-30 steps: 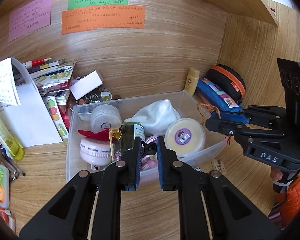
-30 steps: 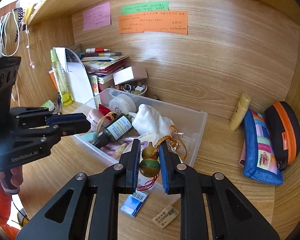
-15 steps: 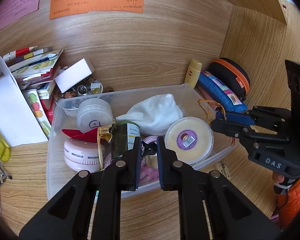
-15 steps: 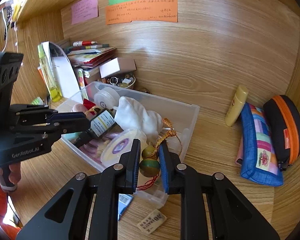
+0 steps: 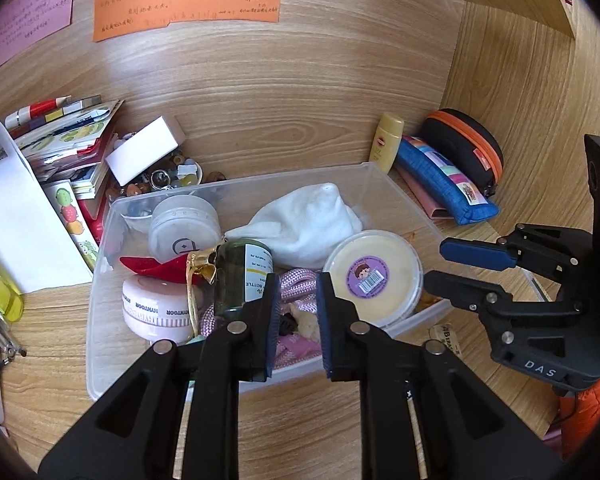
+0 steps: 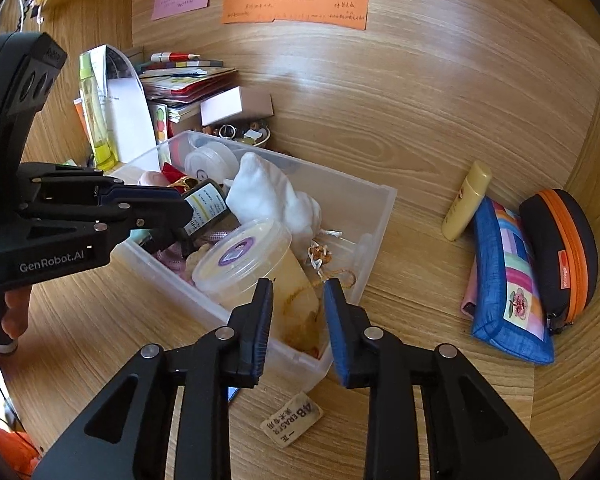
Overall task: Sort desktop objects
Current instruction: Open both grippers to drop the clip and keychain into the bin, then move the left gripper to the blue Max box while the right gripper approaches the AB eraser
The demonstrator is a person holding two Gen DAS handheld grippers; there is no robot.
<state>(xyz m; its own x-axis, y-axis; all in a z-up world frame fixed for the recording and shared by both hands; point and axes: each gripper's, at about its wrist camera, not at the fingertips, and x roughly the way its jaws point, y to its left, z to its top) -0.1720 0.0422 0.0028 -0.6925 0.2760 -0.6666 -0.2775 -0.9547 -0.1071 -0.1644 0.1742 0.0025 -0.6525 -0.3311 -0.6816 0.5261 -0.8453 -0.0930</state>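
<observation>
A clear plastic bin (image 5: 364,170) sits in the middle of the left wrist frame, open-topped and crowded. At its upper left stands a frosted round jar (image 5: 182,226); below that lies a pink round case (image 5: 156,312) with a red fabric piece (image 5: 148,266) across it. A dark green bottle (image 5: 240,276) with a white label lies tilted at centre, a white cloth (image 5: 304,220) bunched above it. A cream tub with a purple sticker (image 5: 374,278) leans at the right. In the right wrist frame, a gourd charm on orange cord (image 6: 320,256) lies in the bin's near corner, lower centre.
</observation>
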